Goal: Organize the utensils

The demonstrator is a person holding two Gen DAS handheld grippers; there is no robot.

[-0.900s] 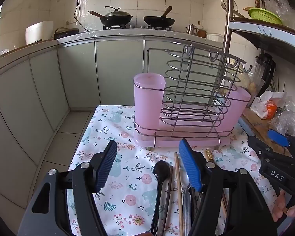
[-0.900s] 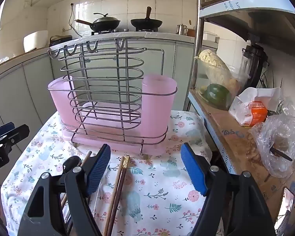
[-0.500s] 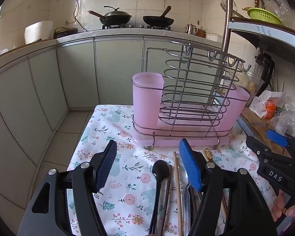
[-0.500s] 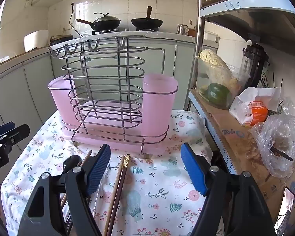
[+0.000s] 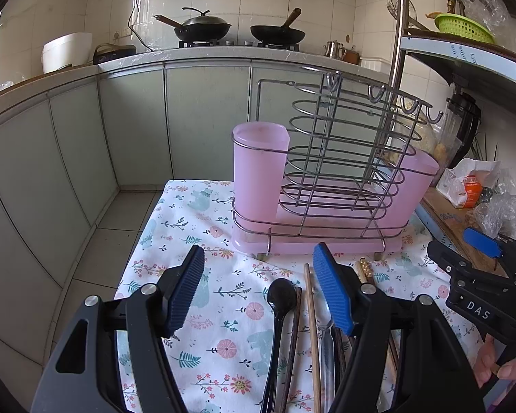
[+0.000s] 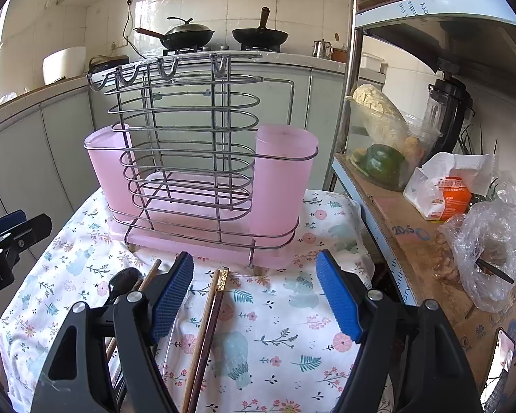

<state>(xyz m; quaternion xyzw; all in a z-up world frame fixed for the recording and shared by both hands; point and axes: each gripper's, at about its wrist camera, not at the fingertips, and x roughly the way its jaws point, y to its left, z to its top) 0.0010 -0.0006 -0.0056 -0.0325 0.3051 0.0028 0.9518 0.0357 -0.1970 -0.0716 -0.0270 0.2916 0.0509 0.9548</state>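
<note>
Both tools hover over a small table under a floral tablecloth [image 6: 292,327], each with its blue pads spread wide and nothing between them: the left gripper [image 5: 258,292] sits above the left part of the cloth, the right gripper [image 6: 254,296] above the middle. The utensils lie loose on the cloth in a rough bundle, pointing toward the wire utensil rack [image 6: 189,144] that stands at the far end of the table with a pink cup [image 6: 285,179] at one end and a second pink cup [image 5: 259,168] at the other. Nearest the left tool is a dark spoon [image 5: 281,301], with a pale wooden chopstick [image 5: 310,309] just beside it and a clear-handled piece partly hidden under the tool's right finger (what it is I cannot tell). In front of the right tool lies a pair of dark chopsticks [image 6: 208,323] with ornamented tips, side by side and touching. These all look light, stiff and thin, and the lacquered chopsticks are probably slick, so a pinch across the shaft near the middle seems wise, with the pads closing squarely to stop a stick from rolling or pivoting. The spoon should be easiest by its handle just behind the bowl. The soft cloth may bunch if the pads dig down too far.
</note>
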